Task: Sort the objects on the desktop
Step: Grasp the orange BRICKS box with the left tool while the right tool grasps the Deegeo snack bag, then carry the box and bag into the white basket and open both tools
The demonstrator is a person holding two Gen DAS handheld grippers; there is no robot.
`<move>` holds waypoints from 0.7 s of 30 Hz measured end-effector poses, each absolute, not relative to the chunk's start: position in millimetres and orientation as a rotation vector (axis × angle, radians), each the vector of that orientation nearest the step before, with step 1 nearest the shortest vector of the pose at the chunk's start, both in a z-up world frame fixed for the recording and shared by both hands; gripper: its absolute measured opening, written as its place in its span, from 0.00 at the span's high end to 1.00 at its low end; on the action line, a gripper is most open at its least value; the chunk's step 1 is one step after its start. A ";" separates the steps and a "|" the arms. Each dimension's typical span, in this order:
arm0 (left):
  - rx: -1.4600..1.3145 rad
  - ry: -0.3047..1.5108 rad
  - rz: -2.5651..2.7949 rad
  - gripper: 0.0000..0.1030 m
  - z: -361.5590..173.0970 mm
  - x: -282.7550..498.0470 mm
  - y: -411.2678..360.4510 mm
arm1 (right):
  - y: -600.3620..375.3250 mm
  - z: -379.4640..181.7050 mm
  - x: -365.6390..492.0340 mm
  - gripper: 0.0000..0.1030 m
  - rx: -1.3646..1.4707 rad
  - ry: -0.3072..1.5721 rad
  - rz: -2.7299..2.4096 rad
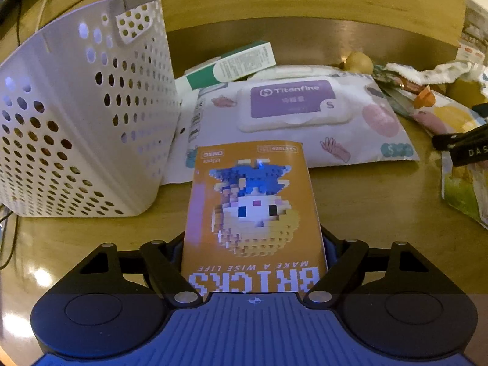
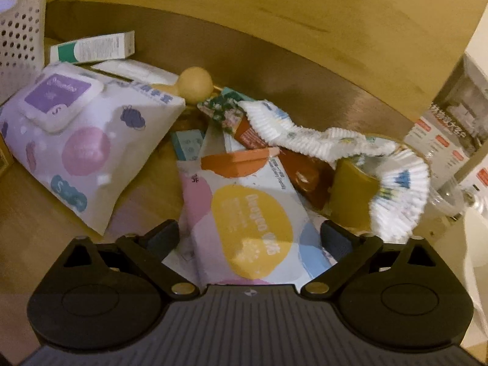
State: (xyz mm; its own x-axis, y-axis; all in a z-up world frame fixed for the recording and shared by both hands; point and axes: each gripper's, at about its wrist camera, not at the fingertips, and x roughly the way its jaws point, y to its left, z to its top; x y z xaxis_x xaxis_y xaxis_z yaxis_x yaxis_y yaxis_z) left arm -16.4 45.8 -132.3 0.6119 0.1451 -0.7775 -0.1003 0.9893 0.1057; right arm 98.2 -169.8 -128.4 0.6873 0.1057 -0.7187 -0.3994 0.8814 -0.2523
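Note:
My left gripper (image 1: 254, 244) is shut on an orange bricks box (image 1: 251, 210) and holds it above the wooden desk, just right of a white perforated basket (image 1: 79, 128). My right gripper (image 2: 250, 238) is open, its fingers on either side of a wipes pack with a yellow blob (image 2: 253, 225) that lies on the desk. A larger wipes pack with a purple lid (image 1: 296, 116) lies behind the bricks box; it also shows in the right wrist view (image 2: 82, 146).
A green-and-white box (image 2: 94, 48) lies by the basket (image 2: 21, 27). A diaper (image 2: 350, 152), snack packets, a yellow cup (image 2: 353, 195) and a round wooden knob (image 2: 195, 84) are piled on the right. A printed carton (image 2: 448, 131) stands at far right.

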 end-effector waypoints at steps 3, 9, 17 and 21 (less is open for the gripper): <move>0.047 0.902 0.148 0.23 -132.9 -16.2 45.5 | -175.6 -128.3 103.4 0.03 -0.336 0.800 0.309; 0.034 0.898 0.154 0.23 -132.6 -15.1 44.3 | -181.7 -125.3 91.3 0.26 -0.262 0.792 0.350; 0.042 0.865 0.120 0.23 -122.7 -16.7 30.2 | -183.1 -113.0 77.0 0.37 -0.175 0.783 0.382; 0.046 0.837 0.115 0.23 -111.3 -15.1 25.0 | -182.3 -102.2 70.1 0.38 -0.153 0.758 0.396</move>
